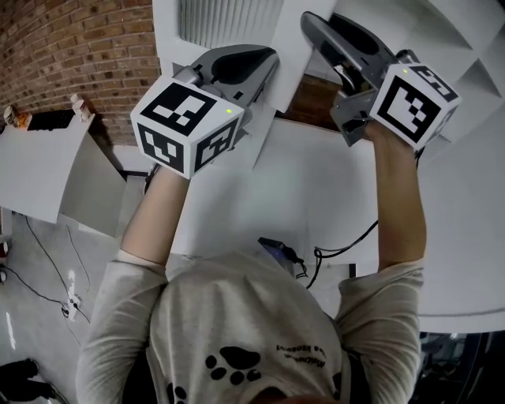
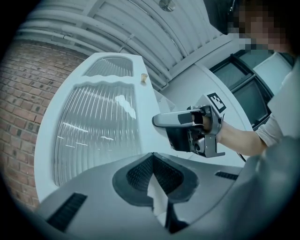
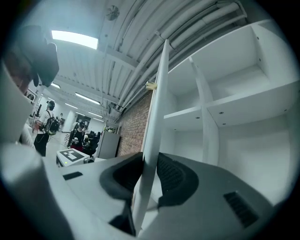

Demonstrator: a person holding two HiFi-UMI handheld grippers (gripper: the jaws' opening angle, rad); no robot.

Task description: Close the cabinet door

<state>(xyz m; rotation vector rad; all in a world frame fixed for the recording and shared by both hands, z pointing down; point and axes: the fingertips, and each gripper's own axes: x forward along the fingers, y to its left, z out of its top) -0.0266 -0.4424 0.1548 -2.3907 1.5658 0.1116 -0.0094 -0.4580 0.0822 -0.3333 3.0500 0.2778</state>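
Note:
The cabinet door [image 2: 93,131] is white with ribbed glass and a small knob [image 2: 144,78] near its top. In the head view it [image 1: 296,63] stands open between my two grippers. My right gripper [image 3: 149,164] is shut on the door's thin free edge [image 3: 157,108]; the left gripper view shows this grip [image 2: 157,121] from the door's front side. My left gripper [image 2: 152,161] is shut with nothing held, and it points at the glass face. In the head view the left gripper [image 1: 264,63] sits just left of the door, and the right gripper [image 1: 312,24] reaches in from the right.
The open white cabinet [image 3: 234,108] with shelves and dividers lies right of the door. A brick wall [image 1: 71,47] runs behind on the left. A white surface [image 1: 316,197] with black cables [image 1: 339,252] lies below my arms. People [image 3: 47,124] stand far off.

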